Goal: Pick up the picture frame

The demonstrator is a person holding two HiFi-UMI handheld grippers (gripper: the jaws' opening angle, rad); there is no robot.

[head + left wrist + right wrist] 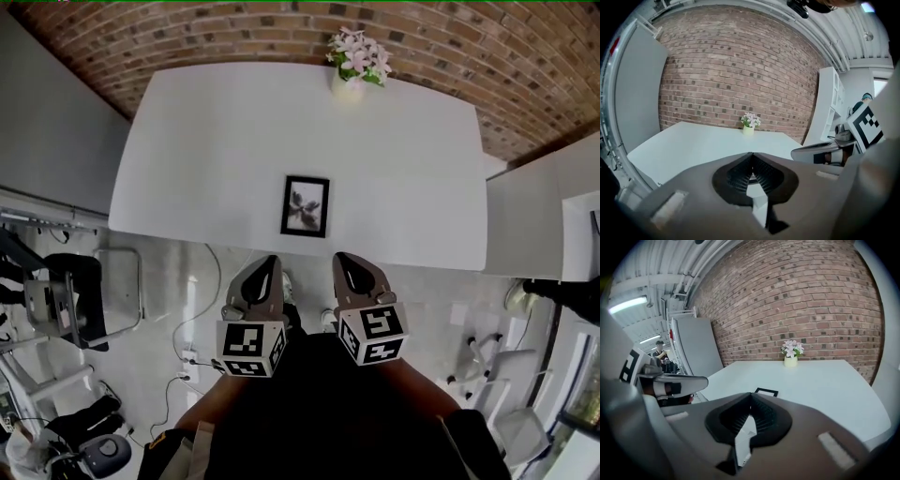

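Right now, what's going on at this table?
A person holds two tools out toward a white table. The left tool and the right tool are both shut and empty, side by side at the table's near edge. The picture frame lies flat just beyond them, untouched by either. A flower pot stands at the far edge. The pickup has not yet begun.
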